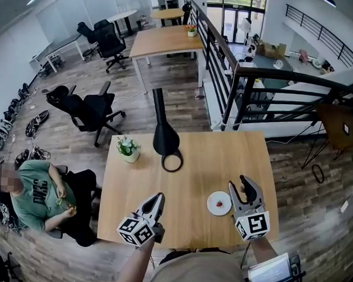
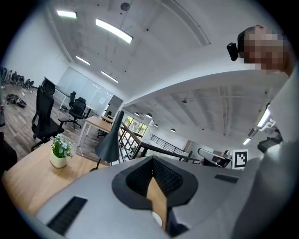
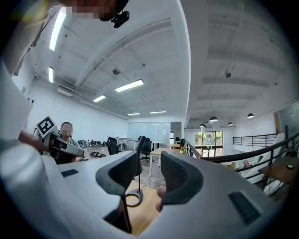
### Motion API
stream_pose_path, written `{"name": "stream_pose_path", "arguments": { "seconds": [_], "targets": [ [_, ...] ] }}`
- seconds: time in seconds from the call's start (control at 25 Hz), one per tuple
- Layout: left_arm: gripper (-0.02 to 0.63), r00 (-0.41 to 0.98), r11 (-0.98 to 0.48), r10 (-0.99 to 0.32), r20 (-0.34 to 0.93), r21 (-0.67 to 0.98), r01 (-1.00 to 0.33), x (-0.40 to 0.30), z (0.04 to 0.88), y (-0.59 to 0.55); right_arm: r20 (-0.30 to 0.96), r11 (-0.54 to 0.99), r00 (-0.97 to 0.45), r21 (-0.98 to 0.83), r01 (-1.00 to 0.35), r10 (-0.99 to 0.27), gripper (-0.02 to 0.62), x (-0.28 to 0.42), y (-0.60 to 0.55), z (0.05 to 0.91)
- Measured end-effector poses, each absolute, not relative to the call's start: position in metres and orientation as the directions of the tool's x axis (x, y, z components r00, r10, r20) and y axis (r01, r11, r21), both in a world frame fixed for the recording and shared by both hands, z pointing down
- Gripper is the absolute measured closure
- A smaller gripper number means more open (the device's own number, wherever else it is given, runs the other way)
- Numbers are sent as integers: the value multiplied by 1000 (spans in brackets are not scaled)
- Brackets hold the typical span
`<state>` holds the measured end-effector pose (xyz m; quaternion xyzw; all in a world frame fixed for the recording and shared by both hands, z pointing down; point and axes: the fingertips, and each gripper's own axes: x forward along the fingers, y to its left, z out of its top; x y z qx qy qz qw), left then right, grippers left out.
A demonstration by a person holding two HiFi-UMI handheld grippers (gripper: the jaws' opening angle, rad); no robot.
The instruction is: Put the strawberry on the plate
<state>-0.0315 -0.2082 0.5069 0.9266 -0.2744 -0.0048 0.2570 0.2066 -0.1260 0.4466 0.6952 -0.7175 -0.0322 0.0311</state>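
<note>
Strawberry [image 1: 221, 204] sits on plate [image 1: 212, 207], near-right on tabletop [image 1: 194, 150], just left of right gripper [image 1: 241, 184], fingers apart; left gripper [image 1: 157, 200] fingers together.

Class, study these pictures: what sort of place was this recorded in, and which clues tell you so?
Most likely an open-plan office, seemingly on an upper level. The clues are black swivel chairs, long wooden desks set apart on a wood floor, and a black railing along the edge of the floor.

Potted plant [image 1: 128, 147], black lamp [image 1: 166, 141] on table [image 1: 199, 159]; person [image 1: 39, 197] seated beside.
</note>
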Motion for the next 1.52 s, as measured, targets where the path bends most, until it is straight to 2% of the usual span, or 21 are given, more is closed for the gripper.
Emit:
{"name": "stream_pose_path", "arguments": {
  "seconds": [0.28,0.6,0.84,1.4,1.44,1.52],
  "targets": [
    [603,858,-728,-497,130,476,-494,-64,507,-210,26,17,-13,138,-990,-1000,433,171,-126,439],
    [603,883,-729,-445,150,511,-455,-87,521,-201,84,-30,40,111,-993,-996,433,149,-108,453],
    [603,897,-748,-422,133,507,-428,-84,513,-201,81,-15,24,110,-994,-996,433,140,-109,454],
    [603,917,-753,-370,149,531,-390,-76,521,-200,217,46,-27,85,-995,-976,433,123,-114,485],
    [603,918,-753,-367,149,532,-388,-75,522,-200,232,54,-30,98,-994,-972,463,121,-114,488],
    [603,922,-753,-356,152,538,-379,-71,525,-197,246,65,-36,113,-991,-969,463,119,-112,491]
  ]
}}
